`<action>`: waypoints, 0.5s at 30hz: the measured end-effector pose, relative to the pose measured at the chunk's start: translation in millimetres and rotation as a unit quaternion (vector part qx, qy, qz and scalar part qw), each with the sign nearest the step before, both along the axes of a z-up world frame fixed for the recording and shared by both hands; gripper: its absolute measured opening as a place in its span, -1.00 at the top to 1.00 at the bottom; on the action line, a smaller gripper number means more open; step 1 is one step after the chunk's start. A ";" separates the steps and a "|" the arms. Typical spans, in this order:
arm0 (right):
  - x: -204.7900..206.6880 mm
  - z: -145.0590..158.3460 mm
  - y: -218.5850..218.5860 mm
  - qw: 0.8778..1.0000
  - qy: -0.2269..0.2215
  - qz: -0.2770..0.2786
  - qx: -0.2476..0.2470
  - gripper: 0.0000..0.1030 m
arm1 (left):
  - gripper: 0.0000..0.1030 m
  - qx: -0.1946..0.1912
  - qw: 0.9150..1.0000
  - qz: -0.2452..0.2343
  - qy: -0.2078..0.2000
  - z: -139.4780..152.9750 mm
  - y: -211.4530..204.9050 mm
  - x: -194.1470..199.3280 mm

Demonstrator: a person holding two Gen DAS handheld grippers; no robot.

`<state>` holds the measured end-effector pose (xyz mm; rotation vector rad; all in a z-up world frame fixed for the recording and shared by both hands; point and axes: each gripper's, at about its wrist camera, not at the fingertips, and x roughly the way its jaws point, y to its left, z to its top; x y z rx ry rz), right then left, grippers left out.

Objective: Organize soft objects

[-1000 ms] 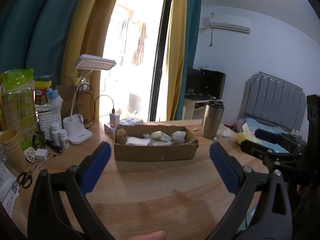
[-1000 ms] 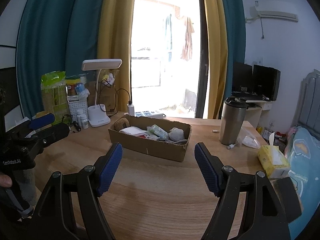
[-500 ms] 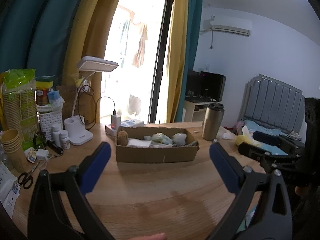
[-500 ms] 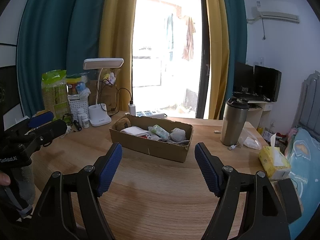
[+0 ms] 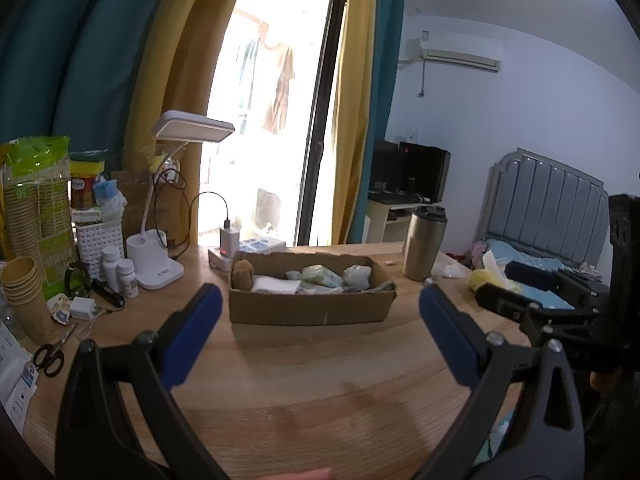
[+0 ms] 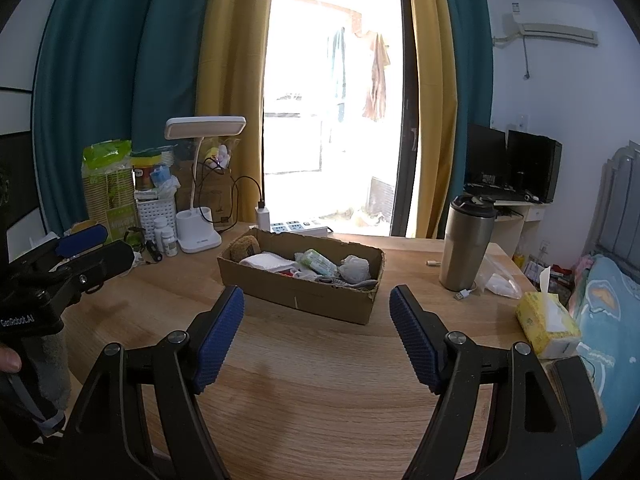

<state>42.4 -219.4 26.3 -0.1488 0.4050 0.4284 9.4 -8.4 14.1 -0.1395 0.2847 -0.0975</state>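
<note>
Room: daylight is let in through a glass door framed by yellow and teal curtains; the view beyond the glass is washed out.
Surface: a wooden table is seen under both grippers, its near edge cut off by the frame.
Cardboard box: the cardboard box is set on the table ahead of both grippers, apart from them.
Soft objects: a brown plush piece, a white folded cloth, a green packet and a white wad are held inside the box; what lies beneath them cannot be made out.
Left gripper: the left gripper is held low over the table with its jaws spread wide and nothing between the blue pads; a fingertip is cut off at the lower edge.
Right gripper: the right gripper is aimed slightly downward at the box, jaws wide apart and empty.
Left clutter: a desk lamp, pill bottles, paper cups and scissors are crowded at the table's left; labels are too small to be read.
Right side: a steel tumbler is stood right of the box, and a yellow tissue pack is placed near the table's right edge.
</note>
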 end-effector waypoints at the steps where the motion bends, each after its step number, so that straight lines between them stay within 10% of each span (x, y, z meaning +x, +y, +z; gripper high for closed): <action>1: 0.2 -0.2 -0.7 1.000 0.000 0.000 0.000 -0.52 | -0.94 0.000 1.000 0.000 0.000 0.0 0.1 -0.2; 15: 3.5 -2.9 -0.9 1.000 0.007 0.001 -0.002 -0.52 | -0.94 0.007 1.000 -0.009 0.014 -5.7 -5.6 7.0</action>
